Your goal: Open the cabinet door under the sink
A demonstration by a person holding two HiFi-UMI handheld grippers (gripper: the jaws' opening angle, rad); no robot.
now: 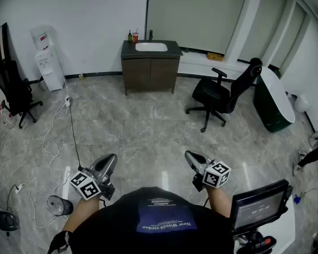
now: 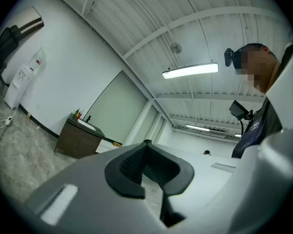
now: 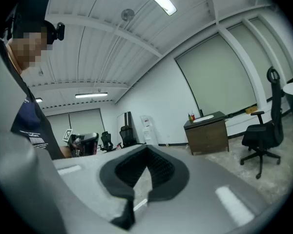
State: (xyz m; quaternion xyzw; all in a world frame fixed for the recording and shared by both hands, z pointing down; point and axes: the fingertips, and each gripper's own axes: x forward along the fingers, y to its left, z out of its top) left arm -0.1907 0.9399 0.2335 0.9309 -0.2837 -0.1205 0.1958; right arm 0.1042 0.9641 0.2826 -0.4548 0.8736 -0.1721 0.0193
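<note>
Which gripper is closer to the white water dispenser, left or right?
Left. The water dispenser stands far ahead and leftward of the left gripper; the right gripper is held alongside, on the side away from it, so farther off.

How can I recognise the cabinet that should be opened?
Look at the white back wall. Against it, between the water dispenser on the left and the black chair on the right, stands a dark brown cabinet. It alone has a white sink on top.

Room bright, evenly lit by ceiling tube lights (image 2: 190, 70). Soft shadows under office chair (image 1: 222, 94). Faint sheen on polished floor (image 1: 148, 136). Gripper views fisheye-bent, corners black; foreground near lens soft.
</note>
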